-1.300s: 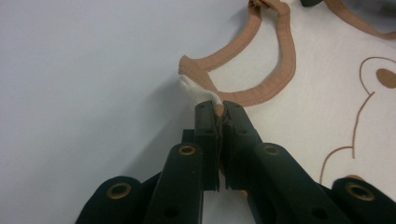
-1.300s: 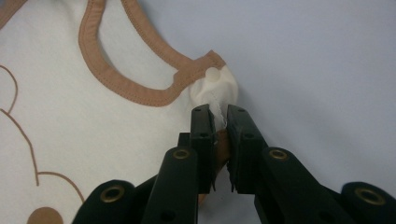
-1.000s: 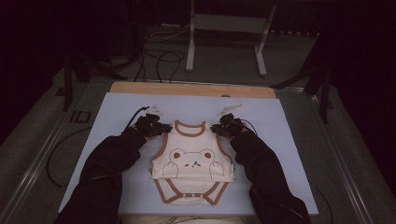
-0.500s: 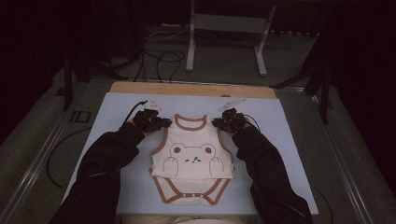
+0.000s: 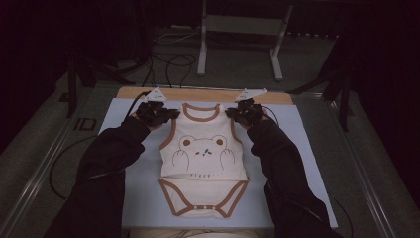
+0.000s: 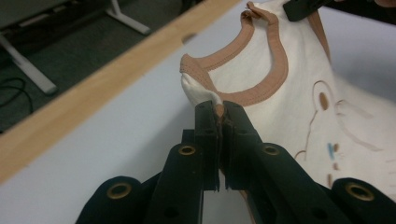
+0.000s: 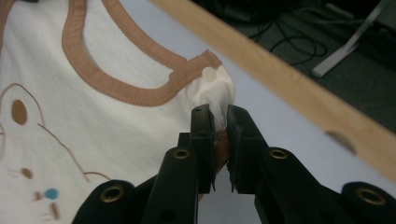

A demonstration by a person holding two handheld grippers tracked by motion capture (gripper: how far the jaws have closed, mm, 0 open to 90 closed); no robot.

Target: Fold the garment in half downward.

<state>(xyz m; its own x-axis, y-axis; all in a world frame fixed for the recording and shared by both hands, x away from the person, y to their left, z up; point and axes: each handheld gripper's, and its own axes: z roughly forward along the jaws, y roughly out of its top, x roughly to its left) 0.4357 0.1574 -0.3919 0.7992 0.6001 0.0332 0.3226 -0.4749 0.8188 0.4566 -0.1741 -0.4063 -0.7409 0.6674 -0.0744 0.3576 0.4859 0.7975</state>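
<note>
Pinching the bodysuit (image 5: 203, 148) shoulders: left gripper (image 6: 218, 109); right gripper (image 7: 217, 116)

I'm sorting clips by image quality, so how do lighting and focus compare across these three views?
High view: dim, surroundings nearly black, only the mat and bodysuit readable. Left gripper view: bright, shoulder fabric sharp, near jaws soft. Right gripper view: evenly lit, bodysuit trim crisp, floor behind blurred.

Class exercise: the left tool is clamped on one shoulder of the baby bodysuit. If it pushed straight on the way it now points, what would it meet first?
The left tool points into the bodysuit shoulder it grips. Straight on, it would likely bunch cloth toward the brown neckline, though depth is hard to judge.
</note>
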